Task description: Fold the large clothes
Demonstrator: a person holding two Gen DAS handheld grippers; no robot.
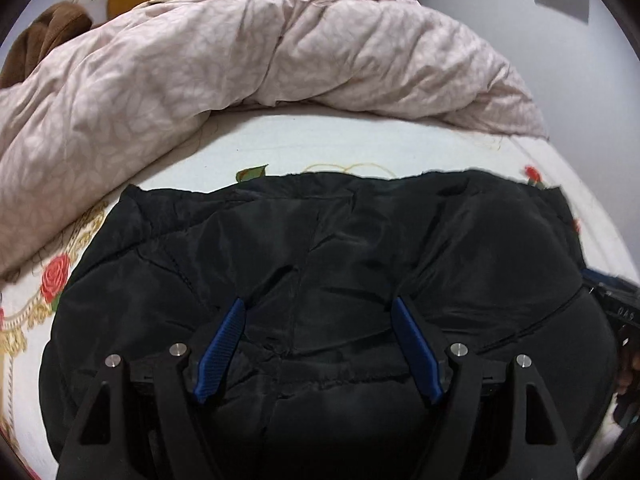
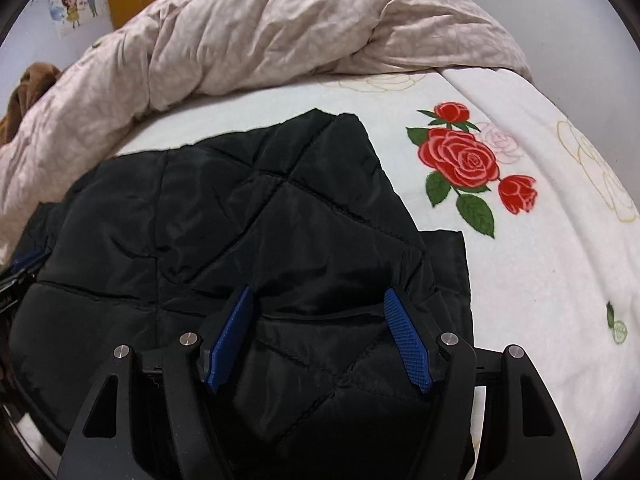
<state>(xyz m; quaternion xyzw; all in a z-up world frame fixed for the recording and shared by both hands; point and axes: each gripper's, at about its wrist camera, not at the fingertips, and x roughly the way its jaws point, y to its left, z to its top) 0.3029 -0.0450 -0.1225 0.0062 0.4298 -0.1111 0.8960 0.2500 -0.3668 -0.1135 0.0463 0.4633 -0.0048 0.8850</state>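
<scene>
Bedroom, pale walls; work surface is a bed (image 1: 360, 148) with a white rose-print sheet.

Left wrist view: black padded jacket (image 1: 320, 248) lies spread across the near half of the bed, its far hem running roughly straight across mid-bed. Left gripper (image 1: 320, 308) sits just above the cloth, jaws spread, blue pads (image 1: 224, 352) clear of the fabric, nothing pinched. Pink duvet (image 1: 240, 60) is heaped along the far edge of the bed. Brown garment (image 1: 44, 36) at the far left corner. Part of the other tool shows at the right border.

Right wrist view: jacket's right side ends in a folded-in flap with diamond quilting, near the printed roses (image 2: 468, 164). Right gripper (image 2: 320, 300) hangs over that flap, jaws spread, holding nothing. Cartoon sticker (image 2: 78, 4) on the far wall.

Judgement: the step in hand looks like taking hold for the next fold. To do it well, each gripper should bite a full thickness of the near edge, both at matching points, and carry the layer toward the far hem evenly; padded cloth will spring back, so press it flat. Duvet limits room beyond the hem.
</scene>
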